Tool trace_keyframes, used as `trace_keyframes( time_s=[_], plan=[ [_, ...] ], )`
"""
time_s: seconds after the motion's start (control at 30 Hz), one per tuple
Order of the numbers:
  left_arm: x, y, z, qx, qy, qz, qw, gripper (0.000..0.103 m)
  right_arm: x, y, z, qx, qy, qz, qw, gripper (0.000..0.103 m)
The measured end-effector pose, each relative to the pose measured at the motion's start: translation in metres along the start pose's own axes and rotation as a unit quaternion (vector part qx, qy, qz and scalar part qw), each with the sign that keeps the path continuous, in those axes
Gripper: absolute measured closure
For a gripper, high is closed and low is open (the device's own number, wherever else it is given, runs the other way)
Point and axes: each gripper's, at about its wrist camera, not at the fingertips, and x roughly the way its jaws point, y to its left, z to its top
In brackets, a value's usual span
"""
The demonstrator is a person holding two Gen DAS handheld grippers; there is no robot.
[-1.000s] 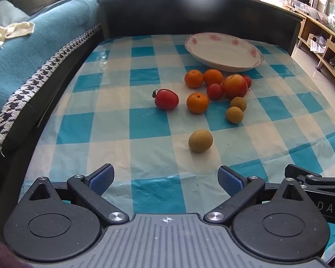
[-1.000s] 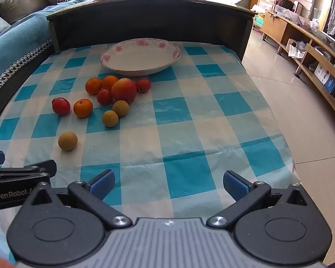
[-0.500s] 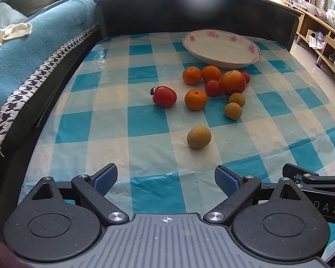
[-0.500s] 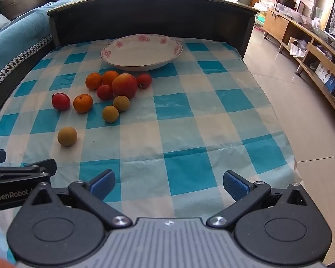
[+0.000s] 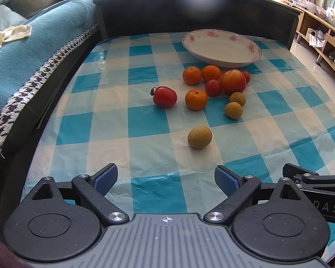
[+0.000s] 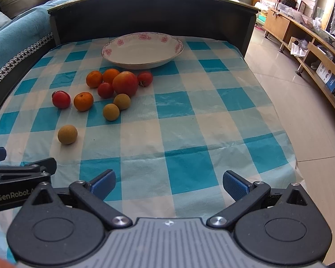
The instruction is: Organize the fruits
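fruits all sit on the checked cloth, in a loose bunch just in front of the white plate. one brown round fruit sits apart, nearest to me. the plate has nothing in it, so i think no sorting is done yet. my left gripper has its fingers spread wide and holds nothing. my right gripper is spread wide too, holding nothing. every fruit is left to move.
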Motion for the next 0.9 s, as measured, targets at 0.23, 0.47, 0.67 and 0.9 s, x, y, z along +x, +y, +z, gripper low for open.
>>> trace_keyframes(
  time_s=[0.23, 0.47, 0.67, 0.9],
  plan=[
    [0.0001, -0.0001, -0.0002, 0.002, -0.001, 0.001, 1.0, 0.007, 0.0009, 0.0007, -0.0001, -0.001, 0.002, 0.001, 1.0, 0.0],
    [-0.0002, 0.0001, -0.001, 0.003, -0.002, 0.002, 1.0, 0.008, 0.0017, 0.0016, 0.0003, -0.001, 0.006, 0.005, 1.0, 0.001],
    [0.0007, 0.0, -0.0006, 0.005, 0.001, -0.001, 1.0, 0.009, 0.0025, 0.0026, 0.0003, -0.002, 0.008, 0.006, 1.0, 0.003],
    [0.0039, 0.0058, -0.0028, 0.003, 0.002, -0.022, 0.9998, 0.013, 0.0045, 0.0042, -0.0006, -0.003, 0.013, 0.01, 1.0, 0.003]
  ],
)
